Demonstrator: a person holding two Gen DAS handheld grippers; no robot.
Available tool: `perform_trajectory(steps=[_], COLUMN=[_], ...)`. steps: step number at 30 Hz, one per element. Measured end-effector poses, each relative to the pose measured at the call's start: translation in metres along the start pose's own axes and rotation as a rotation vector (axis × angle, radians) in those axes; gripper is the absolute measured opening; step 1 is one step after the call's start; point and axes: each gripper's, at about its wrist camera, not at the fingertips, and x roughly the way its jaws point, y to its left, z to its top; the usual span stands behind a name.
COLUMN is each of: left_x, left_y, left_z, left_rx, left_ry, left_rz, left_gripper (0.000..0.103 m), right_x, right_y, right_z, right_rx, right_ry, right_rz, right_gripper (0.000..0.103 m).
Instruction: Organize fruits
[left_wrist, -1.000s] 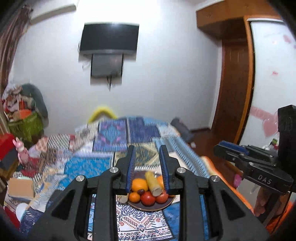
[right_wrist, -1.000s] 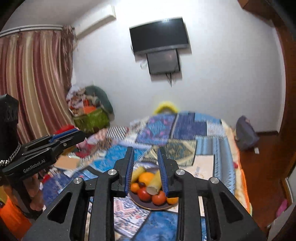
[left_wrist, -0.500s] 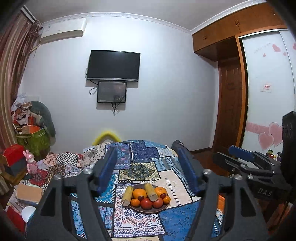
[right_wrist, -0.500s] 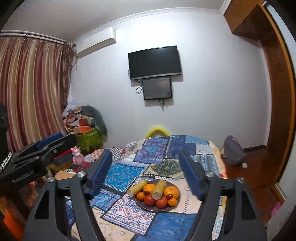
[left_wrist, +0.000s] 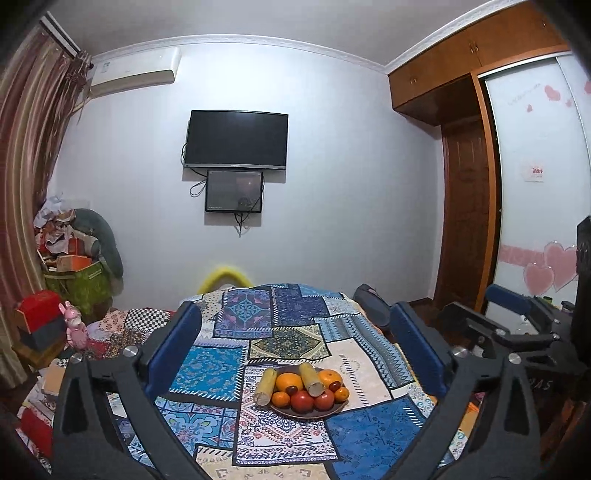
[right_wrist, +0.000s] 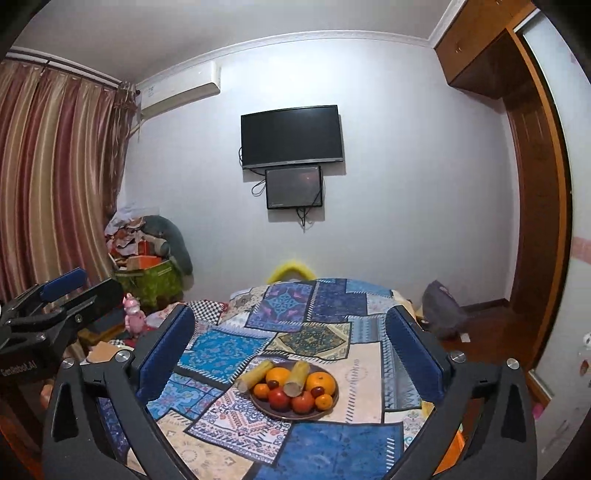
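Observation:
A brown plate (left_wrist: 284, 412) piled with fruit sits on the patchwork bed cover (left_wrist: 369, 435). It holds oranges (left_wrist: 289, 381), red tomatoes (left_wrist: 301, 400), dark grapes and two yellow corn pieces (left_wrist: 266, 384). The plate also shows in the right wrist view (right_wrist: 295, 414), with an orange (right_wrist: 322, 382) and corn (right_wrist: 296, 376). My left gripper (left_wrist: 291, 350) is open and empty, held well back from the plate. My right gripper (right_wrist: 290, 347) is open and empty too, to the right of the left one. Each gripper shows at the edge of the other's view.
The bed cover (right_wrist: 332, 446) fills the foreground. A wall TV (left_wrist: 236, 140) hangs ahead. A pile of clutter (left_wrist: 74, 258) and curtains (right_wrist: 55, 177) stand at the left. A wooden wardrobe (left_wrist: 465, 206) and a grey bag (right_wrist: 441, 314) are at the right.
Both grippers have opened wide from nearly shut. Both have tilted up and drawn back, so the plate now looks smaller and farther.

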Motion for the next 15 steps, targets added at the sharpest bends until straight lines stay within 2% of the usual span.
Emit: perform_trajectory(steps=[15], left_x=[0.0025], left_y=[0.0014], left_z=[-0.0053], left_rx=[-0.008], left_ry=[0.015], left_rz=[-0.004], left_gripper=[0.103], right_x=[-0.0056], right_y=[0.0006], right_z=[-0.0033], right_rx=[-0.006], right_ry=[0.000], right_rz=[-0.013], right_gripper=[0.103])
